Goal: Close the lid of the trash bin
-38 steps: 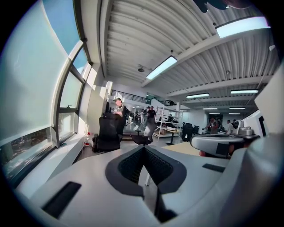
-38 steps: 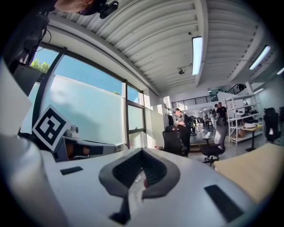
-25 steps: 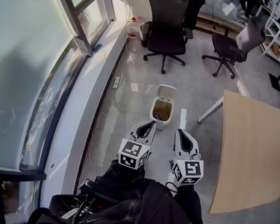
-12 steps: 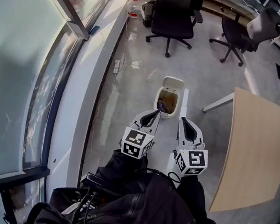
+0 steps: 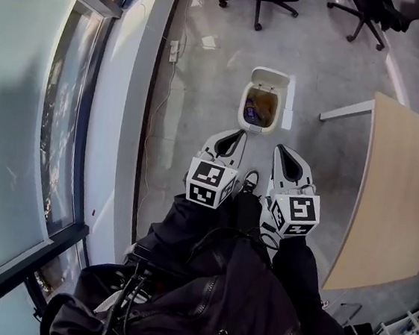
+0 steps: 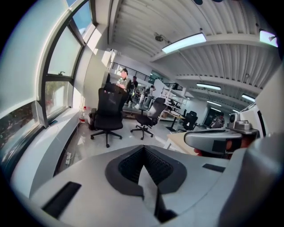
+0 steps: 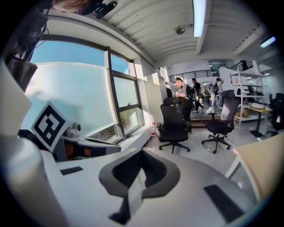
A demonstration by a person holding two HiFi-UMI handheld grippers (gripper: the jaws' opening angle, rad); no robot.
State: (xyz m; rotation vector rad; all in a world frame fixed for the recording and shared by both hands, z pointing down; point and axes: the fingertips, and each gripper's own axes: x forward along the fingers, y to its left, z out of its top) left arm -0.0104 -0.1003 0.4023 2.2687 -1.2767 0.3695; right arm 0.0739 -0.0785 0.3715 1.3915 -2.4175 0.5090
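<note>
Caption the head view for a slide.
Left tongs and right tongs, both shut and empty, point toward a floor trash bin whose lid stands open, beside a wooden table.

You're holding a pale grey left gripper (image 5: 235, 134) and right gripper (image 5: 283, 150), both wearing black pads and black-and-white square-marker cubes. The trash bin (image 5: 244, 105) is showing white, brownish inside with something purple. The table (image 5: 395, 184) is showing light wood, the floor (image 5: 203, 87) glossy grey, your jacket (image 5: 239, 301) black.
</note>
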